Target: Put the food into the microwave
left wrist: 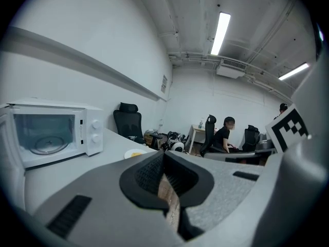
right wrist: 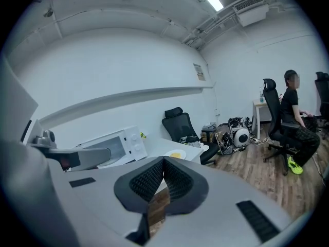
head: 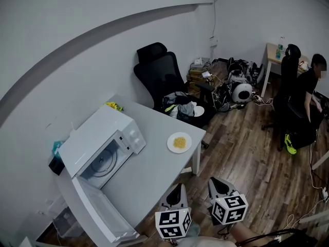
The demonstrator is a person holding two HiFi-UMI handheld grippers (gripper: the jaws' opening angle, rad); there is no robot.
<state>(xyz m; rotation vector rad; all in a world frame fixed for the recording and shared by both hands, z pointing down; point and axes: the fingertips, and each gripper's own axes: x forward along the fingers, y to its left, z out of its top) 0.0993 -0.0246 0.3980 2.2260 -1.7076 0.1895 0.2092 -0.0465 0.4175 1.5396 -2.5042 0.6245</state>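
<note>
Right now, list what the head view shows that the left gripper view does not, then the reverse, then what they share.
Head view only: the yellow item behind the microwave, and the left gripper seen from above with its marker cube. Left gripper view only: the ceiling light strips, and that gripper's jaws closed together with nothing between them. Both: the white microwave, the plate of yellow food on the table, the black office chair and the seated person at the far desk.
</note>
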